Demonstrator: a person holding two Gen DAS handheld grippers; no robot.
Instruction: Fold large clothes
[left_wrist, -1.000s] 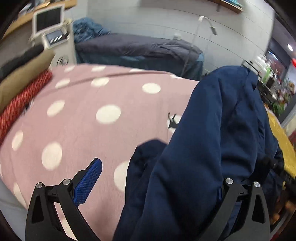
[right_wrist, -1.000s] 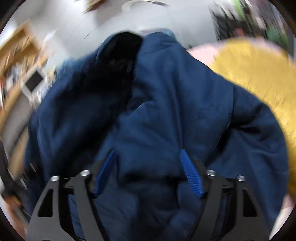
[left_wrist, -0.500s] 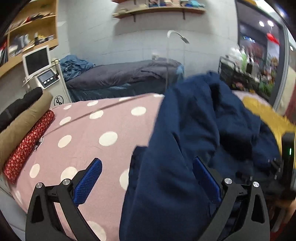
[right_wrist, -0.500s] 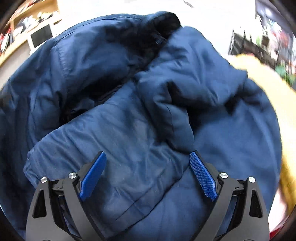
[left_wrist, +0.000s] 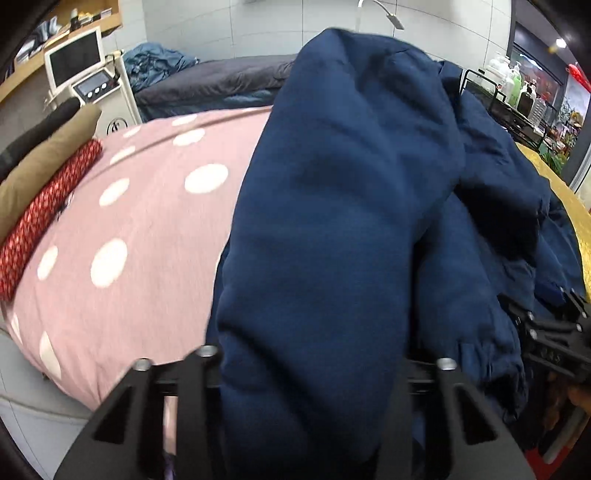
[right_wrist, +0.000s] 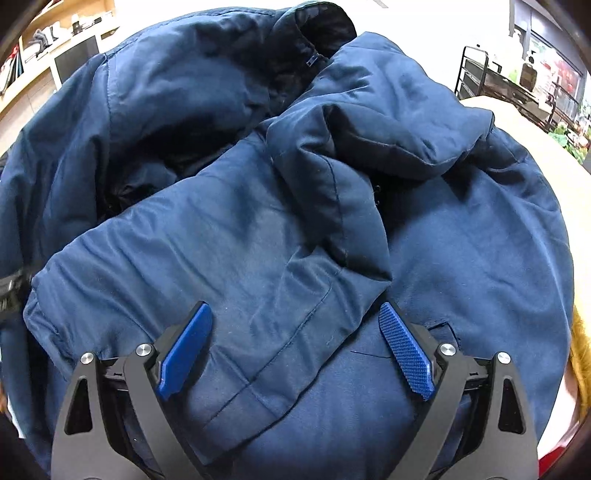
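Over on the left, a red patterned fabric roll (left_wrist: 44, 218) and a tan folded cloth (left_wrist: 40, 162) lie along the edge of the pink polka-dot bedspread (left_wrist: 140, 229). A thick fold of the navy padded jacket (left_wrist: 351, 221) drapes over the left gripper (left_wrist: 310, 373), hiding its blue pads, so I cannot tell how its jaws stand. The right gripper (right_wrist: 295, 350) hangs over the jacket heaped on the bed, jaws spread wide, both blue pads (right_wrist: 406, 350) bare and gripping nothing.
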